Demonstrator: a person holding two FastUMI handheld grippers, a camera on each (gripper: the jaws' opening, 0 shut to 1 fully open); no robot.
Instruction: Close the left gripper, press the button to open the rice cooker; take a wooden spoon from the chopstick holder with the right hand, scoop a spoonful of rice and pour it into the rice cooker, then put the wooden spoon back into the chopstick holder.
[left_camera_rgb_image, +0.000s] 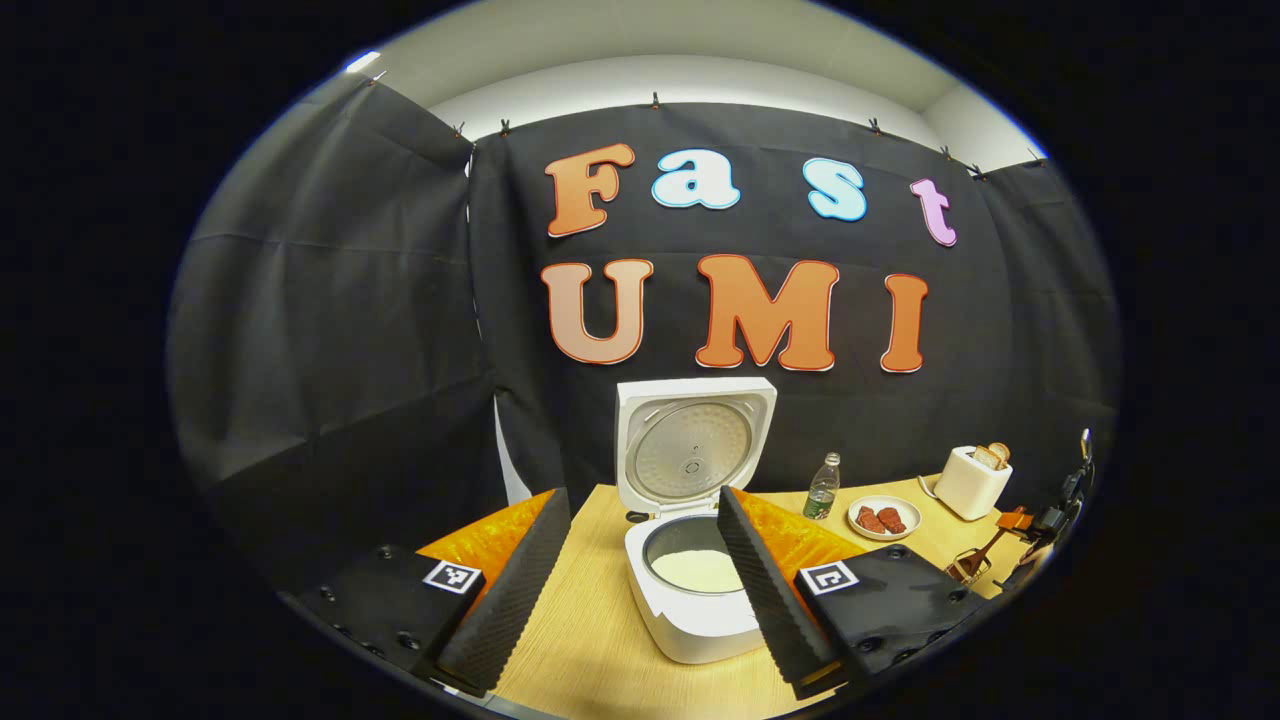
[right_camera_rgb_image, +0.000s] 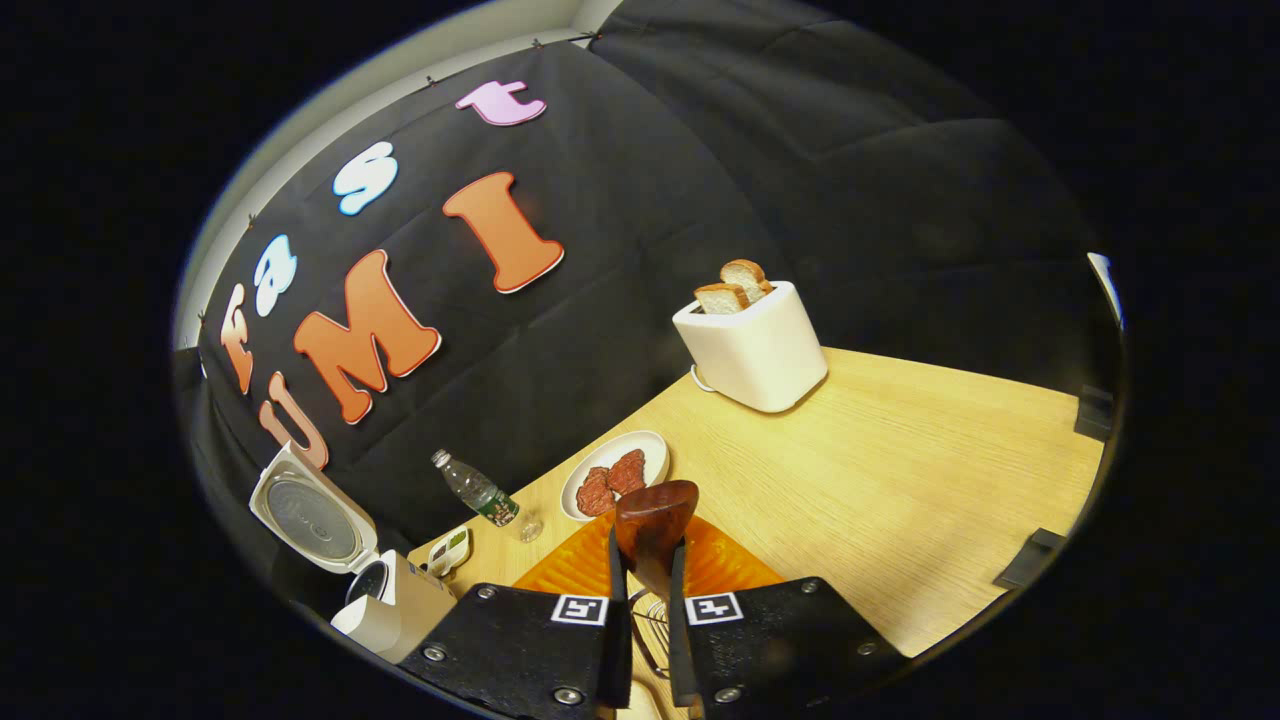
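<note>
The white rice cooker (left_camera_rgb_image: 690, 620) stands on the table with its lid (left_camera_rgb_image: 695, 440) raised. White rice lies in its pot (left_camera_rgb_image: 695, 570). My left gripper (left_camera_rgb_image: 642, 497) is open wide in front of the cooker, with nothing between its fingers. My right gripper (right_camera_rgb_image: 648, 560) is shut on the wooden spoon (right_camera_rgb_image: 655, 520), whose dark bowl sticks up past the fingertips. The wire chopstick holder (right_camera_rgb_image: 650, 615) shows just below, between the fingers. In the left gripper view the right gripper (left_camera_rgb_image: 1040, 520) hovers at the far right above the chopstick holder (left_camera_rgb_image: 965, 568).
A white toaster (right_camera_rgb_image: 755, 345) with bread slices stands at the back of the wooden table (right_camera_rgb_image: 900, 470). A plate (right_camera_rgb_image: 650, 445) of red meat and a plastic bottle (right_camera_rgb_image: 480, 495) sit near the wall. A small white and green object (right_camera_rgb_image: 450, 548) lies beside the rice cooker (right_camera_rgb_image: 390, 600).
</note>
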